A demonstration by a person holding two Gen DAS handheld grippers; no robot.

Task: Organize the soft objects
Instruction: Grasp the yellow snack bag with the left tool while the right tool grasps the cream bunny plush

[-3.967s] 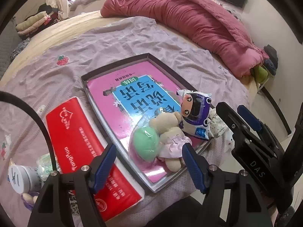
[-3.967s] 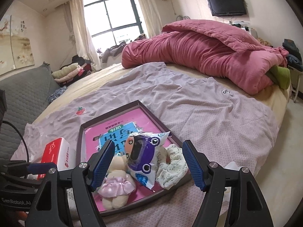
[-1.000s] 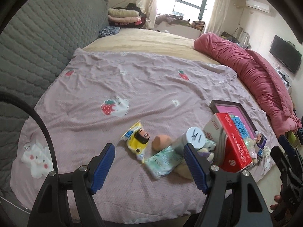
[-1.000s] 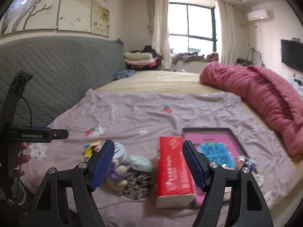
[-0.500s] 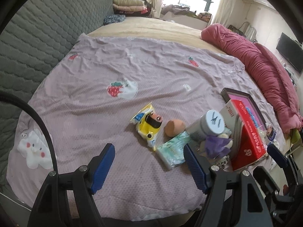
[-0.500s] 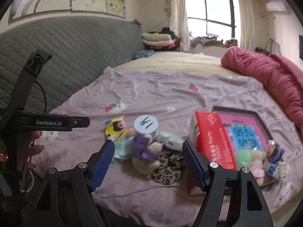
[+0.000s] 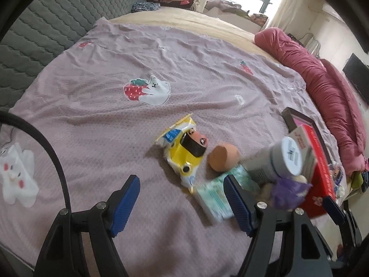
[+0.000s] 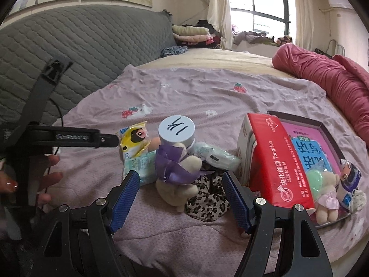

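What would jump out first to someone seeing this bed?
A jumble of small things near the bed's edge: a plush bear with a purple bow between the open right gripper fingers, a red tissue box beside it. Behind, a heaped crimson quilt.

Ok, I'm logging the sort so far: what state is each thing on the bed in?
left gripper: open, empty.
right gripper: open, empty.
beige plush bear with purple bow: lying loose on bedspread.
white-lidded grey jar: lid on.
red tissue box: leaning on tray.
dark rectangular tray: partly filled.
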